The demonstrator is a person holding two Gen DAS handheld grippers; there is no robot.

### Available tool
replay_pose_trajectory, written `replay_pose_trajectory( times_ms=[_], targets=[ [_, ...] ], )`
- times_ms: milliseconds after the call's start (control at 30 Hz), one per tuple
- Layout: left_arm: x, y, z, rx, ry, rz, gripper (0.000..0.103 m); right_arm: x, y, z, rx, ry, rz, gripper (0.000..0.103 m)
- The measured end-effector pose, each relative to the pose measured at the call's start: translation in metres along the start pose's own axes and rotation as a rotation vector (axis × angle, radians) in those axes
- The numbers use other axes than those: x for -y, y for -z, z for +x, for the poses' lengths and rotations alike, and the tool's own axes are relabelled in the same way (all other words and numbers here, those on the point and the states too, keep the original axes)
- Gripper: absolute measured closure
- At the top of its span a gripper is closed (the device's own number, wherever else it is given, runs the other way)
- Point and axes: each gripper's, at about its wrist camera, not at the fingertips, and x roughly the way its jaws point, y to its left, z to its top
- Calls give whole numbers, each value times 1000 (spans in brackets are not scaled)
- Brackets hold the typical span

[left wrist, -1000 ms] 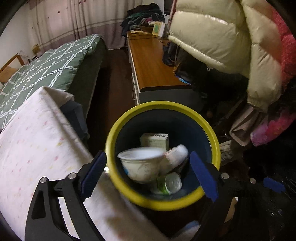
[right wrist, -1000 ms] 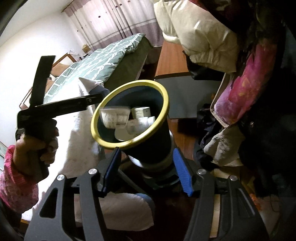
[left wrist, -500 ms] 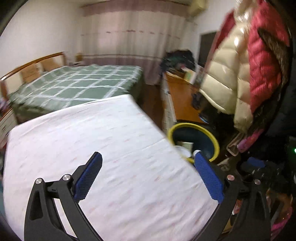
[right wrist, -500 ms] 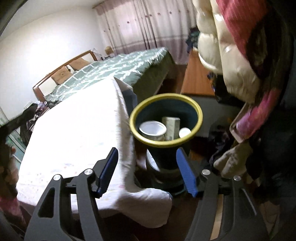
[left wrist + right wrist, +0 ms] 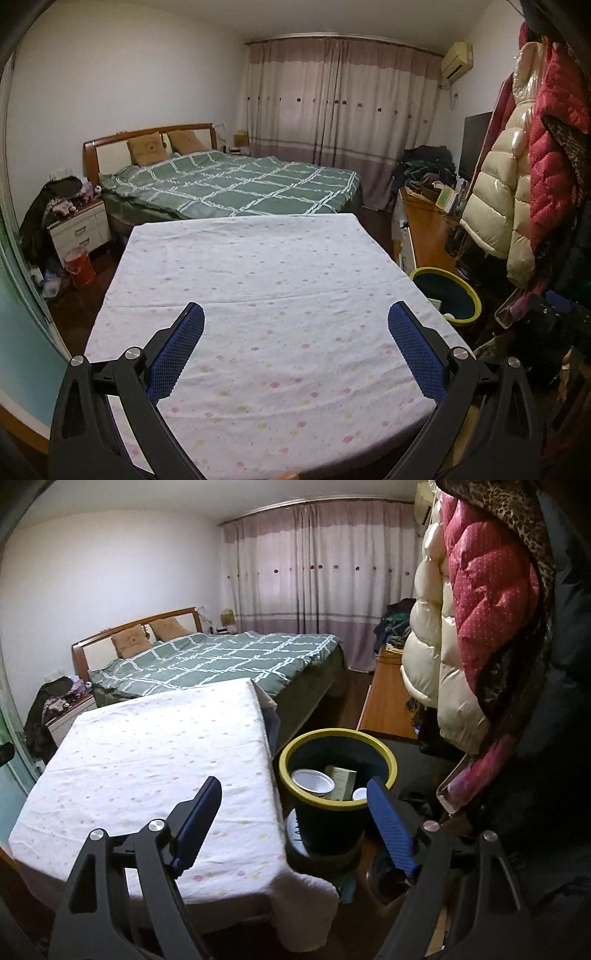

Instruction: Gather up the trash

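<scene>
Hanging over the cloth-covered table [image 5: 258, 295] with fingers spread and empty, the left gripper [image 5: 295, 347] and just-widened right gripper [image 5: 295, 823] flank its edge beside the yellow-rimmed bin [image 5: 384, 753].

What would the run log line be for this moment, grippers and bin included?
left gripper: open, empty | right gripper: open, empty, jaws just opened | bin: holds bowl, box

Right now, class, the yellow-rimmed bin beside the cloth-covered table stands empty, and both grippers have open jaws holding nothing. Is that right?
Not quite. The bin is not empty: the right wrist view shows a white cup, a small box and more inside. The rest holds: it stands beside the table, and both grippers are open, holding nothing.
</scene>
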Motion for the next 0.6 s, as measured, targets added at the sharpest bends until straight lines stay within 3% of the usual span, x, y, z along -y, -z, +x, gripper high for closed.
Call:
replay_pose_trajectory(
  times_ms=[600],
  targets=[
    [-1, 1, -1, -1, -62, -43, 5, -10, 5, 6, -19, -23, -7, 23]
  ],
)
